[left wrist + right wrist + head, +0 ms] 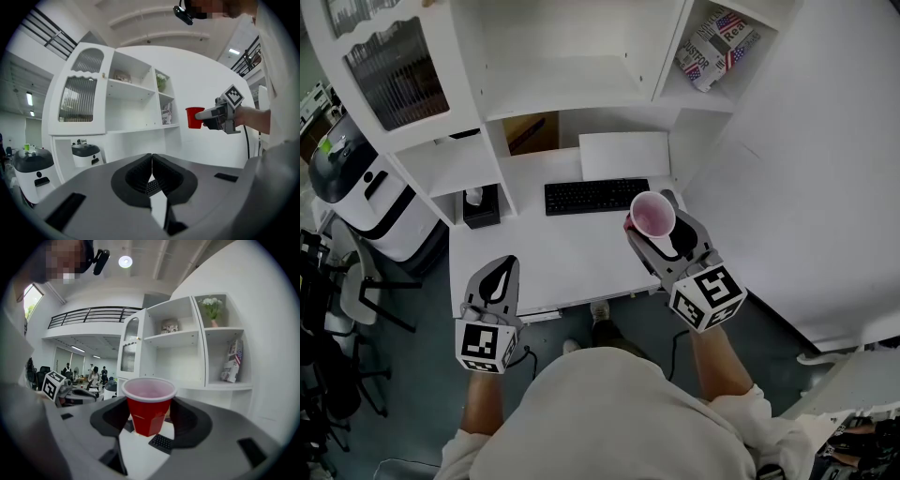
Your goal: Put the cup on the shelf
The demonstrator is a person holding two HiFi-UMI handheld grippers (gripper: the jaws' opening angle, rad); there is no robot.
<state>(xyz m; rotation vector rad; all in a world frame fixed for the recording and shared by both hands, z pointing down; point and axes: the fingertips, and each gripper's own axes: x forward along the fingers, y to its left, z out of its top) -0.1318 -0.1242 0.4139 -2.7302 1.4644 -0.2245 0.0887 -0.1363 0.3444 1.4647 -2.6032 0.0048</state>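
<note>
Above the desk (pixel 567 258), from my head view, my right gripper (pixel 657 231) holds the red cup (pixel 652 215) upright, short of the shelf (pixel 567 94); my left gripper (pixel 151 172) view shows jaws shut and empty, my right gripper view the cup clamped, placing yet to come

The left gripper (pixel 504 268) is held out in front of the body on the person's left side. Its two jaws are closed together with nothing between them, and the bare left forearm (pixel 484 405) goes back from it to a light sleeve. The right gripper (pixel 656 228) is held more forward on the right side, with the right forearm (pixel 718 361) stretched out behind it. Its jaws stand wide and press from both sides on the lower part of the red cup (pixel 149 405), which stays upright with its mouth up.
</note>
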